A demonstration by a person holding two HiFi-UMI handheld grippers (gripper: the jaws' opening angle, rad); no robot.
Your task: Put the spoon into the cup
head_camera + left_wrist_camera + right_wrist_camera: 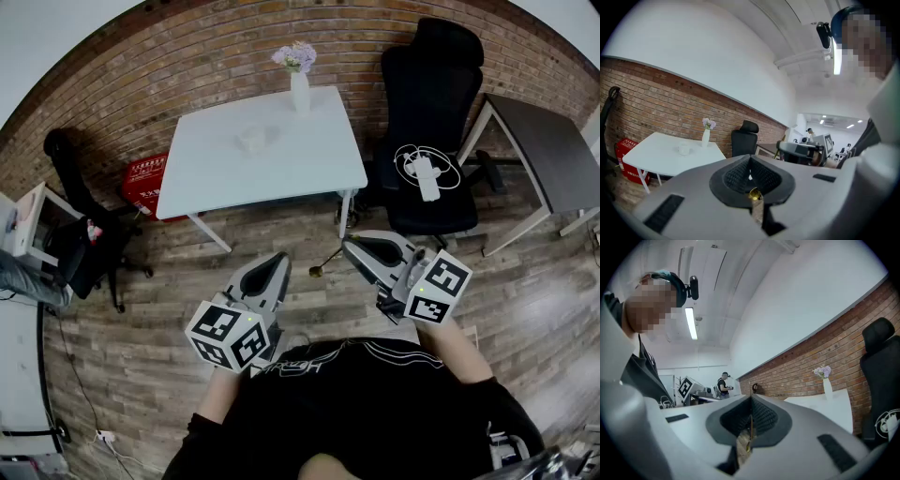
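Observation:
A small pale cup (251, 139) stands on the white table (206, 178), well ahead of both grippers; the left gripper view shows the cup (684, 149) too. My right gripper (347, 245) is shut on a thin spoon (326, 263), whose gold end hangs out to the left over the floor. In the right gripper view the spoon (750, 427) runs as a thin line between the closed jaws of my right gripper (751, 416). My left gripper (278, 256) is held close to the body with its jaws together; the left gripper (750, 174) grips nothing.
A white vase of flowers (299, 91) stands at the table's far edge. A black office chair (431, 122) with a white cable on its seat is right of the table, then a dark desk (548, 150). A red box (145, 178) and another black chair (75, 234) lie left.

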